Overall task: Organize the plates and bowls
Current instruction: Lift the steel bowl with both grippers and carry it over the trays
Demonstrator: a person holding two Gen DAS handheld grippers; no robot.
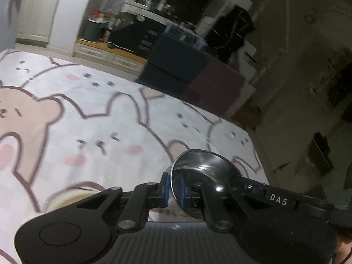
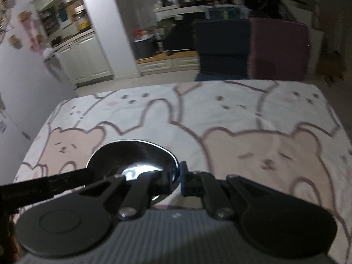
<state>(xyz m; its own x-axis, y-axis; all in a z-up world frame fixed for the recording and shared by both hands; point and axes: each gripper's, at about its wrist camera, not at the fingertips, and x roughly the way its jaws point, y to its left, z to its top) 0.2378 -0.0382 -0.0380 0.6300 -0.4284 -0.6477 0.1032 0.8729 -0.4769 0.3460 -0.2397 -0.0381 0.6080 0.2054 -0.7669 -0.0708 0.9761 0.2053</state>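
Polished stainless steel is what both your grippers are clamped on: one small round bowl [image 1: 204,169], thin-walled and mirror-bright, with a rolled rim and a dark, glossy hollow that throws back a hard white glint. In the left wrist view your left gripper [image 1: 173,189] is closed on the bowl's near-left rim, one blue pad [image 1: 165,188] outside the wall and the other inside. In the right wrist view your right gripper [image 2: 176,179] is closed on the same bowl [image 2: 132,158] at its right rim, a blue pad [image 2: 182,180] pressed to the outer wall. Each view also shows the other gripper's matte black finger reaching in from the side; the one in the left view carries a small white "DAS" label [image 1: 279,199]. The bowl is carried in the air above the table, its mouth tipped up and slightly towards the cameras; being round, it has no long axis to speak of. Below it lies a soft-looking cloth [image 2: 220,114], pale with pink-beige cartoon bears and rabbits drawn in brown outline, blurred in both views. At the table's far edge stand two upholstered chairs, one navy [image 2: 222,44] and one plum [image 2: 279,46], squarish and padded. A cream, rounded object [image 1: 66,198] peeks out just beside the left gripper's body; you cannot tell what it is.
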